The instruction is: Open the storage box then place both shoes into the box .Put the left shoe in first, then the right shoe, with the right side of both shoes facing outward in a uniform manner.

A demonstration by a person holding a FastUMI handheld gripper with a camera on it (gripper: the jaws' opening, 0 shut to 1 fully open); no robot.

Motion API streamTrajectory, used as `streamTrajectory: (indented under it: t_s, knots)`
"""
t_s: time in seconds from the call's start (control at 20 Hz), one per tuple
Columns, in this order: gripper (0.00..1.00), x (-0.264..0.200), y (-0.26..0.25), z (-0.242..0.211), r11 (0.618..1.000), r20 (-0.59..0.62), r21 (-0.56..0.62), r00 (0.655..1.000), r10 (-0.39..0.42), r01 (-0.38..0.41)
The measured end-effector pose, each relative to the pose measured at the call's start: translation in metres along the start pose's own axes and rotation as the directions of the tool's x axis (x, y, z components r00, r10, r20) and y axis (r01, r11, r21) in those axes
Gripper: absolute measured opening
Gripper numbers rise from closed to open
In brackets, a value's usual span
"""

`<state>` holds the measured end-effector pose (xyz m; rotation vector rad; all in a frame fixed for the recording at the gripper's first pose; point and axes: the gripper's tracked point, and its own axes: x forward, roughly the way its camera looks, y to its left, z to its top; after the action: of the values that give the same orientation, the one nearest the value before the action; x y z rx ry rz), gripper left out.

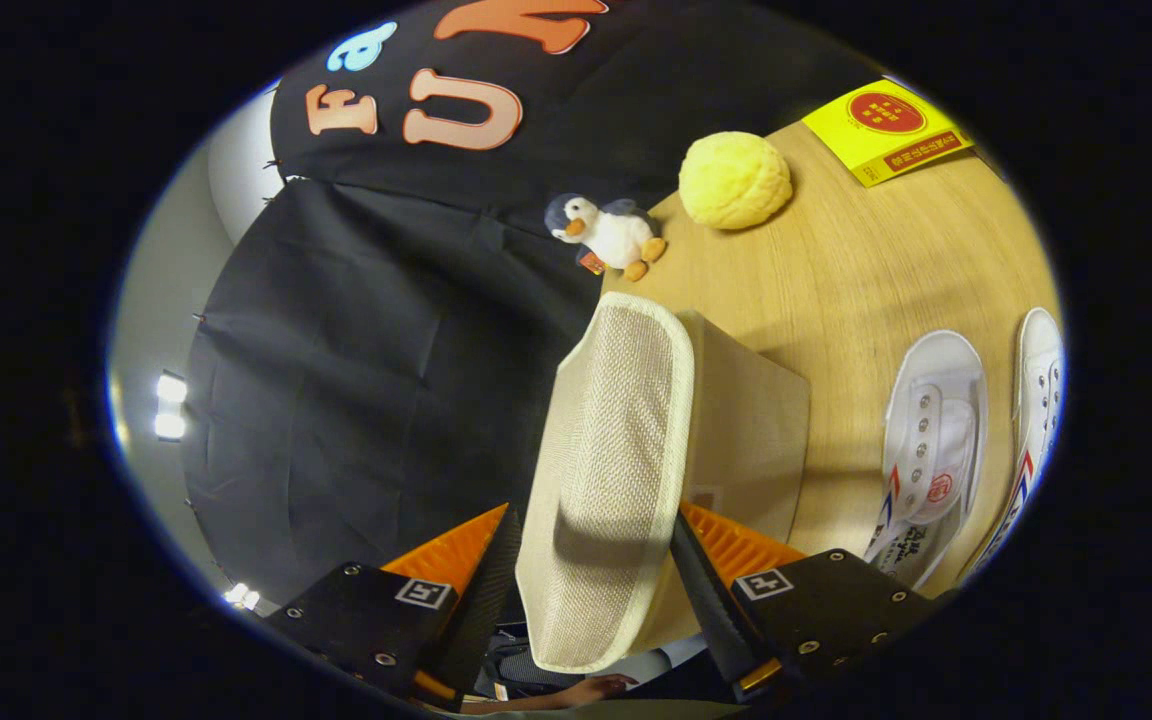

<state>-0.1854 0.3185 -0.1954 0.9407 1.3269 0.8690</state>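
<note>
- The wooden table [866, 280] is carrying every item in the scene, and the view onto it is tilted heavily, so the surface is running up and away beyond the fingers.
- The storage box [751, 440], a beige fabric-sided unit, is sitting on the table directly ahead of the gripper, between the fingers and the small objects at the far edge.
- The box's woven lid [611, 470] is standing raised off the box body and is lying between the two fingers, its padded edge reaching back toward the camera.
- The gripper [596, 560] is closing in on the lid from both sides; each finger is appearing to meet a lid edge, though firm contact on both sides is not something the picture is settling, so I cannot tell whether it is truly clamped.
- Judgement: the opening step is in hand, with the lid lifted partway and neither shoe loaded yet.
- The left white shoe [931, 440] and the right white shoe [1036, 420] are lying side by side on the table, just beside the box and apart from it.
- Judgement: the next move is calling for swinging the lid fully back until it is resting clear, releasing it, then travelling to the shoes; which shoe is the left-foot one I cannot tell.
- A yellow knitted ball [734, 180], a yellow packet [886, 130] and a plush penguin [608, 235] are sitting at the far side, well apart from the work.
</note>
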Motion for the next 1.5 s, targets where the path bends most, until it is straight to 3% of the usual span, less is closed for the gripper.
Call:
streamTrajectory:
  t_s: [0.3, 0.4, 0.55, 0.9, 1.15, 1.45, 1.5]
  knots:
    - [0.71, -0.002, 0.072, 0.008, 0.991, 0.019, -0.104, 0.996, 0.087, -0.085]
    - [0.62, 0.005, 0.088, 0.01, 0.986, 0.032, -0.141, 0.995, 0.091, -0.086]
    - [0.39, 0.019, 0.108, 0.008, 0.982, 0.039, -0.172, 0.995, 0.091, -0.083]
    - [0.2, 0.067, 0.17, 0.003, 0.958, 0.066, -0.264, 0.988, 0.137, -0.115]
    - [0.21, 0.123, 0.204, -0.013, 0.947, 0.037, -0.298, 0.99, 0.137, -0.12]
    - [0.22, 0.193, 0.216, -0.036, 0.96, 0.005, -0.275, 0.999, 0.053, -0.05]
    - [0.26, 0.203, 0.214, -0.041, 0.961, -0.01, -0.272, 0.999, 0.04, -0.041]
